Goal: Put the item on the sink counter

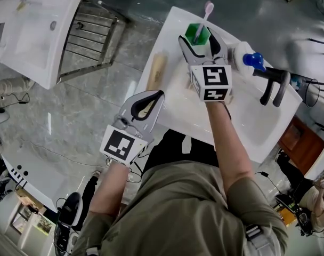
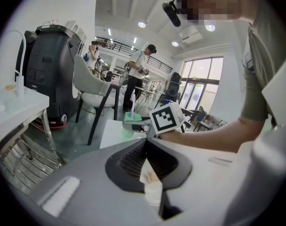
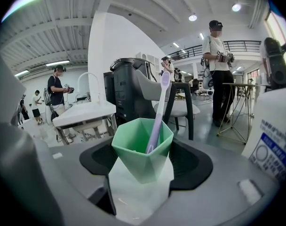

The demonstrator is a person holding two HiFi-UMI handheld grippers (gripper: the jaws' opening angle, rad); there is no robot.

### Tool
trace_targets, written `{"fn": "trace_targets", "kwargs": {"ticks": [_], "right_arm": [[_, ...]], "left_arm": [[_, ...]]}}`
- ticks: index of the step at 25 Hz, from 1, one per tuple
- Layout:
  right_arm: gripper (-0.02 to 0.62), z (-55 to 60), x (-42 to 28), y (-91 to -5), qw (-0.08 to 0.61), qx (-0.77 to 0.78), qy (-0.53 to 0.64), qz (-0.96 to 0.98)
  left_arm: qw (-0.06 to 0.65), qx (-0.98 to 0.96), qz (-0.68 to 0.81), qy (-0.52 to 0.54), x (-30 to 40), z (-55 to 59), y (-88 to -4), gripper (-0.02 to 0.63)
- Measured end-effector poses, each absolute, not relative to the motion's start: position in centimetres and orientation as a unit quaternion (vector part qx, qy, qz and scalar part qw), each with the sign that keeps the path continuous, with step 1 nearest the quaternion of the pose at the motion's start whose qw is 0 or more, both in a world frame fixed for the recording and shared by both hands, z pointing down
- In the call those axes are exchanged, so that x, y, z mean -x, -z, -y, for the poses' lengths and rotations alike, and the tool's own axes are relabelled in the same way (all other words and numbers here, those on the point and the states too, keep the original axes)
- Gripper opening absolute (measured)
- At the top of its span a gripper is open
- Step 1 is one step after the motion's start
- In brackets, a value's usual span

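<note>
A green faceted cup [image 1: 197, 34] with a pink toothbrush [image 1: 206, 12] standing in it sits at the far end of the white sink counter [image 1: 171, 32]. My right gripper [image 1: 199, 37] has one jaw on each side of the cup and is shut on it. In the right gripper view the cup [image 3: 143, 153] fills the gap between the dark pads of my right gripper [image 3: 144, 160], its base on the white surface. My left gripper [image 1: 160, 94] hangs shut and holding nothing at the counter's left edge; its closed jaws of the left gripper [image 2: 146, 160] point toward the cup [image 2: 130, 124].
A beige oblong object [image 1: 158, 71] lies on the counter's left part. A white bottle with a blue cap [image 1: 252, 60] and a black faucet [image 1: 274, 84] stand to the right of the cup. A second white sink [image 1: 39, 31] and a metal rack [image 1: 92, 33] are at far left.
</note>
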State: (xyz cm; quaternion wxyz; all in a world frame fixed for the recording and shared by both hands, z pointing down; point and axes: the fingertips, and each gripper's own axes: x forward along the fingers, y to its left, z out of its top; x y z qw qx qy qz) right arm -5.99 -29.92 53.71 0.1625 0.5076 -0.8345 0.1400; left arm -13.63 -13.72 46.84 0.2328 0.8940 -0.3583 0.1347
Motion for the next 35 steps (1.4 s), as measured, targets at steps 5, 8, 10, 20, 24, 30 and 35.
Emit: {"fn": "trace_targets", "kwargs": {"ticks": [5, 8, 10, 20, 24, 30, 35], "right_arm": [[0.314, 30.0, 6.0, -53.3, 0.156, -0.511, -0.14, 0.834], [0.314, 30.0, 5.9, -53.0, 0.153, -0.514, -0.139, 0.832], [0.314, 29.9, 5.9, -52.7, 0.151, -0.518, -0.137, 0.831], [0.314, 29.7, 5.7, -50.6, 0.139, -0.526, -0.123, 0.83], [0.314, 29.5, 5.8, -49.7, 0.136, -0.525, -0.115, 0.832], [0.314, 28.6, 5.7, -47.8, 0.13, -0.522, -0.105, 0.837], [0.314, 27.3, 6.0, -45.2, 0.118, -0.512, -0.1, 0.845]], "left_arm": [[0.217, -0.897, 0.358, -0.143, 14.2, 13.5, -47.3, 0.006], [0.217, -0.897, 0.358, -0.142, 14.2, 13.4, -47.0, 0.006], [0.213, -0.898, 0.357, -0.144, 14.3, 13.3, -46.9, 0.006], [0.207, -0.9, 0.356, -0.14, 13.9, 12.9, -46.0, 0.005], [0.203, -0.902, 0.355, -0.139, 13.6, 12.8, -45.4, 0.006], [0.19, -0.905, 0.356, -0.135, 13.1, 12.4, -44.2, 0.006], [0.177, -0.908, 0.357, -0.131, 12.7, 11.9, -43.2, 0.006]]}}
